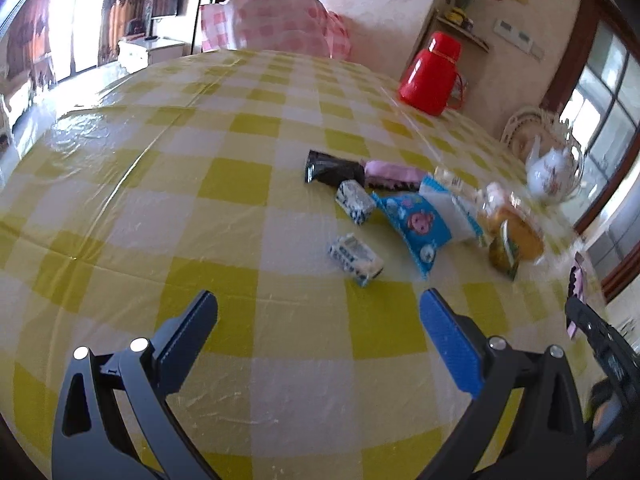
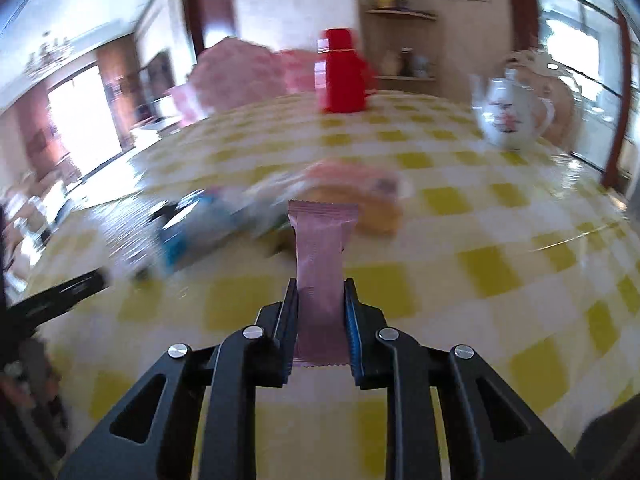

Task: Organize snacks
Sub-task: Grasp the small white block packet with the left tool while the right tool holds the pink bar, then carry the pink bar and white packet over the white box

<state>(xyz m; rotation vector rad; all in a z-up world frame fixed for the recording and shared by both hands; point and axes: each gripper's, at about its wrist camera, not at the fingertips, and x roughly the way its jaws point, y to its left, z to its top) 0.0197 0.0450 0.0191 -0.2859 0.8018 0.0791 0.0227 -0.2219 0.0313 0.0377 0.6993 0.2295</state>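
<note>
In the right wrist view my right gripper (image 2: 321, 294) is shut on a long pink snack packet (image 2: 322, 248), which sticks out forward above the table. Behind it the snack pile (image 2: 280, 204) is blurred by motion. In the left wrist view my left gripper (image 1: 318, 306) stands open over the checked cloth, with nothing between its fingers. Ahead of it lie a black packet (image 1: 332, 168), another pink packet (image 1: 394, 175), two small white-and-blue packs (image 1: 354, 202) (image 1: 356, 258), a blue cartoon packet (image 1: 416, 226) and a yellow bread packet (image 1: 516, 234). The right gripper (image 1: 600, 340) shows at the right edge.
A yellow-and-white checked tablecloth (image 1: 240, 184) covers the round table. A red thermos (image 1: 434, 74) stands at the far side and a white teapot (image 1: 552, 172) at the right near a glass dish. A chair with pink checked cover (image 1: 276, 20) stands beyond the table.
</note>
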